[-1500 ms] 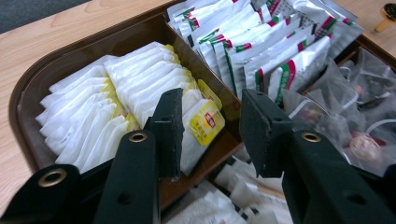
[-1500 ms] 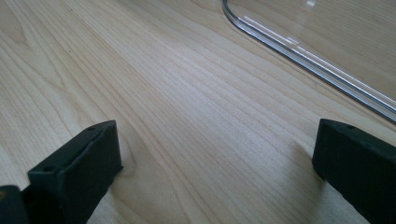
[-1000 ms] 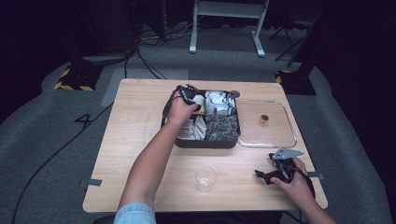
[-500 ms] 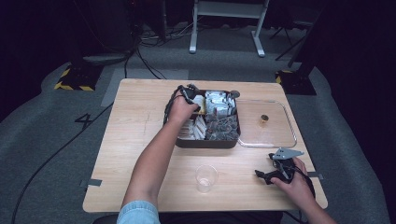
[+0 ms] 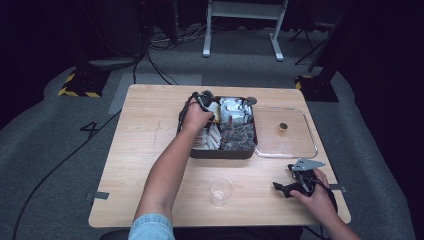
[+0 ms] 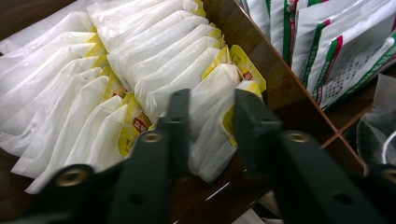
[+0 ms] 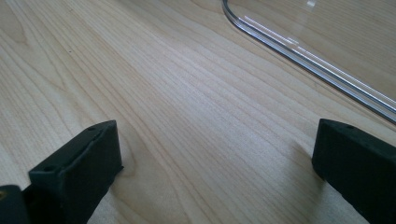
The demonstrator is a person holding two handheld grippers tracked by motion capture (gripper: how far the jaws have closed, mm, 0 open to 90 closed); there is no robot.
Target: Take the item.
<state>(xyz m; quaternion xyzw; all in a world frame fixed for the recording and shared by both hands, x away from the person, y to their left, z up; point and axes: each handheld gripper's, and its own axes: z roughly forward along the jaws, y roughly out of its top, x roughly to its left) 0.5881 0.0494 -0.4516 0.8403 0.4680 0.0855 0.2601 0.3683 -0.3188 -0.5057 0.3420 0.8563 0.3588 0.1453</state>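
Note:
A dark divided box [image 5: 222, 153] sits mid-table. Its left compartment holds a row of white tea bag sachets [image 6: 116, 70] with yellow tags. My left gripper [image 5: 204, 100] reaches into that compartment. In the left gripper view its jaws [image 6: 212, 100] are open and stand either side of one sachet [image 6: 212, 130] at the row's near end. White, green and red printed packets [image 6: 336, 51] fill the compartment beside it. My right gripper [image 5: 289, 186] rests wide open on the bare wood [image 7: 187, 102] at the table's front right, with nothing between its fingers.
A clear plastic cup [image 5: 220, 190] stands near the front edge, between the two arms. A clear lid [image 5: 300, 145] with a small brown knob [image 5: 283, 128] lies flat to the right of the box, and its rim [image 7: 299, 49] runs just ahead of my right gripper.

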